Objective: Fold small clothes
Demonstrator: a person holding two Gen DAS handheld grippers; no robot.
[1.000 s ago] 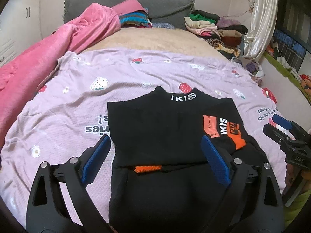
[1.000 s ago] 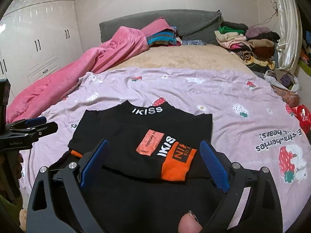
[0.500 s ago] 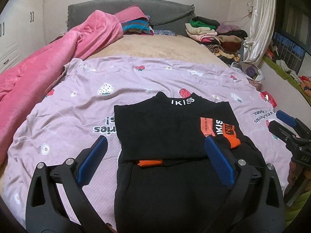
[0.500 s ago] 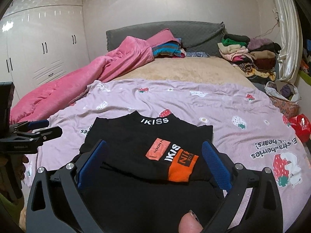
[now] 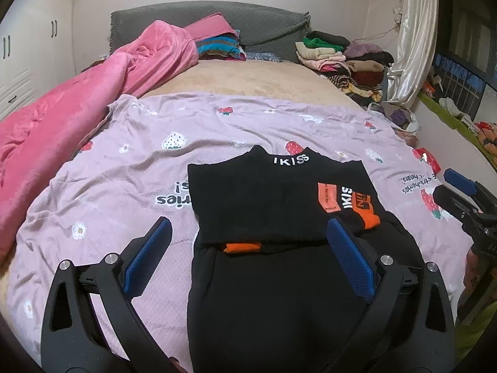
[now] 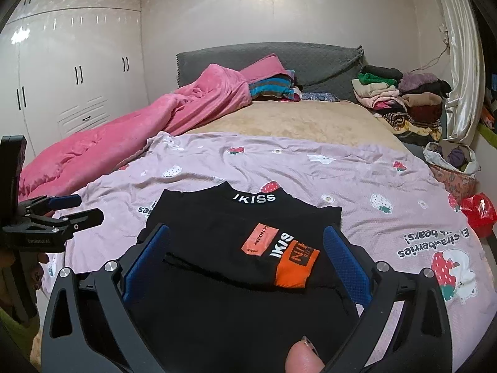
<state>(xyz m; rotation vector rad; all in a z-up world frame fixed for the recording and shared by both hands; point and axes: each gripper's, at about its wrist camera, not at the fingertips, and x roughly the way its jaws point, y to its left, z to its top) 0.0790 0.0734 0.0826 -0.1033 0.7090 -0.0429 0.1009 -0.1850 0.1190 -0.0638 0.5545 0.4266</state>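
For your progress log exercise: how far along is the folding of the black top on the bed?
Done: the black top lies flat on the lilac sheet, sleeves folded in, orange cuffs on top. In hand: nothing; left gripper and right gripper hover open above it. Left: probably folding the lower half up towards the collar.

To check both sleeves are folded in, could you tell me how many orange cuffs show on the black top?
2. One orange cuff peeks from under the folded edge, left of the black top; the other lies on its right side. More orange may be hidden.
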